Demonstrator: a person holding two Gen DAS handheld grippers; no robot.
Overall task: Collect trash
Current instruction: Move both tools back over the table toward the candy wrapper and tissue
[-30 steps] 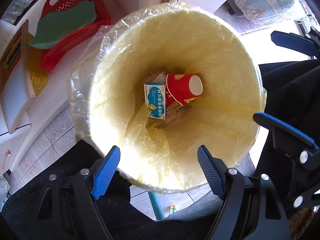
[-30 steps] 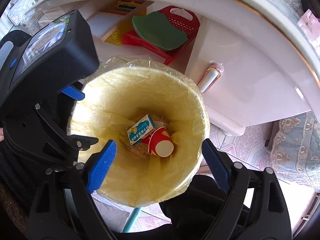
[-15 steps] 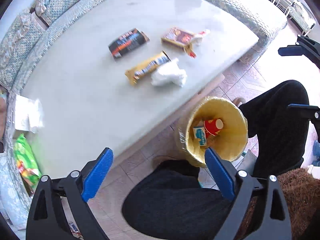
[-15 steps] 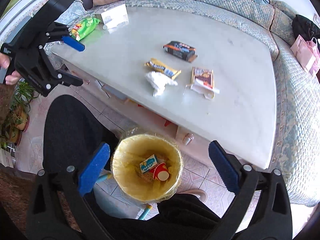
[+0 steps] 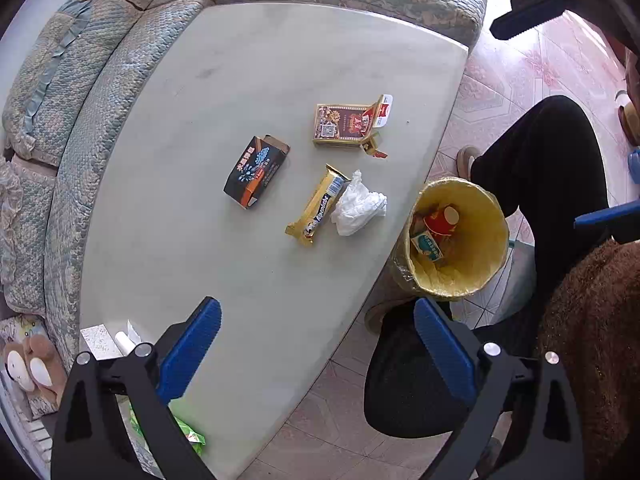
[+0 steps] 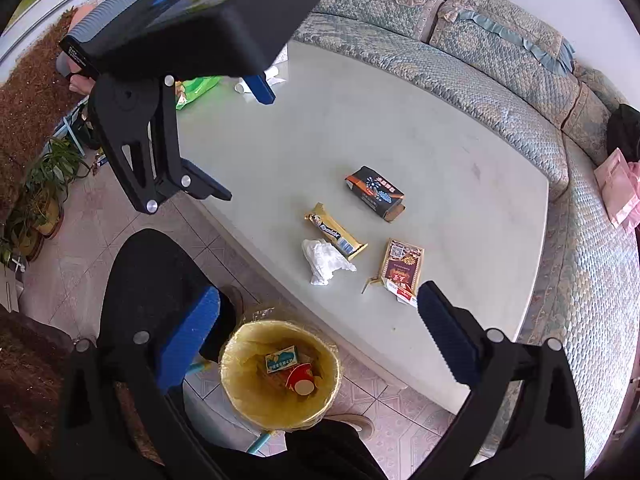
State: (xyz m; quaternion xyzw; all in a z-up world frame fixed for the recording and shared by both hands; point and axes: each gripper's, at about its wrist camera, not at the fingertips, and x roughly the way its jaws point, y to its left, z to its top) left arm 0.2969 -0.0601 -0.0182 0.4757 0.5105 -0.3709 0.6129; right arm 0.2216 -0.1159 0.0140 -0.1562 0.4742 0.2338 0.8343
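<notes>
Yellow-lined trash bin (image 5: 456, 240) on the floor, just beside the desk (image 5: 200, 208) edge, already holds a red cup (image 5: 442, 220) and a small carton (image 5: 428, 245). Four pieces wait mid-desk, open surface around them: tissue (image 5: 358, 206), gold wrapper (image 5: 318, 206), black box (image 5: 256, 172), red card box (image 5: 344, 126). Left gripper (image 5: 316, 346) is opening, empty; right gripper (image 6: 318, 334) spread wide, empty.

You see a yellow-lined bin (image 5: 460, 276) at right, a gold wrapper (image 5: 318, 210), white tissue (image 5: 360, 206), a black-and-orange box (image 5: 256, 172), a pale grey desk (image 5: 180, 200).

Crumpled tissue (image 5: 359, 205), wrappers on table; lined bin (image 5: 460, 284) beside.
</notes>
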